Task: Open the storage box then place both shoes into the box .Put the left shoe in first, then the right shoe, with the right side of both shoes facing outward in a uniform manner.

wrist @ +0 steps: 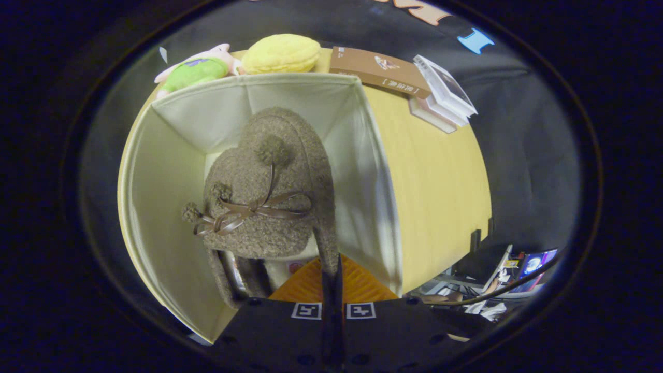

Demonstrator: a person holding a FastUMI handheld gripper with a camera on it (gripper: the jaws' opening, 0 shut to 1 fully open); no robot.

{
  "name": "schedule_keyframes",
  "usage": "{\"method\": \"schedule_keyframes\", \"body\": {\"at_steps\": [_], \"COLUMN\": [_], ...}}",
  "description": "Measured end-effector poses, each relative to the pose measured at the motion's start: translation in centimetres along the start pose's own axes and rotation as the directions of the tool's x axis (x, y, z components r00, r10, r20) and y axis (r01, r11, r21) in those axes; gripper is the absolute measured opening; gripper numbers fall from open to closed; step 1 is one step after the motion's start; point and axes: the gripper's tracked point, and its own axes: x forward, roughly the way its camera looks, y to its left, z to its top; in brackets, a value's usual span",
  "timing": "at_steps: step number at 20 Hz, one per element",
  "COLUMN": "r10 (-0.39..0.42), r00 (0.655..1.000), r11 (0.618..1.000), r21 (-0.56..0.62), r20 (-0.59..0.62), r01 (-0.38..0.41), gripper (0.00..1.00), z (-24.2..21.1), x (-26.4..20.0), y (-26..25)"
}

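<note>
Holding my tongs (pixel 331 269) nearly closed, I pinch the thin edge at the heel opening of a brown fuzzy shoe (pixel 269 181); both fingers press together on this edge with almost no gap between them. The shoe hangs just ahead of my fingers, its toe pointing to the far side and down into the storage box (pixel 155 207). On its top I see a brown ribbon bow (pixel 243 212) with small pompoms. Whether this is the left shoe or the right one, I cannot tell from here.

The box is open, with pale fabric walls, and the shoe is already between these walls, close to the middle. Whether the toe touches the bottom I cannot tell. The box is set inside a yellow wooden shelf (pixel 440 181). On top of the shelf, at the far side, lie a plush toy in green clothes (pixel 194 70), a yellow plush thing (pixel 281 53), a brown book (pixel 380 70) and a clear case (pixel 445 88) on the right.

I think the risk is in my grip: I hold only a narrow strip of soft material, so the shoe can slip or turn around this point. If it turns, the wrong side may face outward. Also the soft wall can fold in if the toe pushes against it.
</note>
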Motion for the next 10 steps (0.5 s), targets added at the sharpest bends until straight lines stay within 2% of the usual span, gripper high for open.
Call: {"method": "schedule_keyframes", "body": {"at_steps": [3,4,7,10], "r10": [0.052,0.098,0.231,0.232], "r00": [0.998,0.995,0.973,0.972], "r11": [0.998,0.993,0.972,0.971], "r21": [-0.042,-0.064,-0.038,-0.062], "r20": [-0.023,-0.029,0.0,0.026], "r01": [-0.053,-0.1,-0.231,-0.23], "gripper": [0.07,0.11,0.44,0.78], "z": [-0.8,-1.1,-1.7,-2.2], "x": [0.2,-0.2,-2.7,-5.0], "y": [0.1,0.6,1.9,0.4]}}
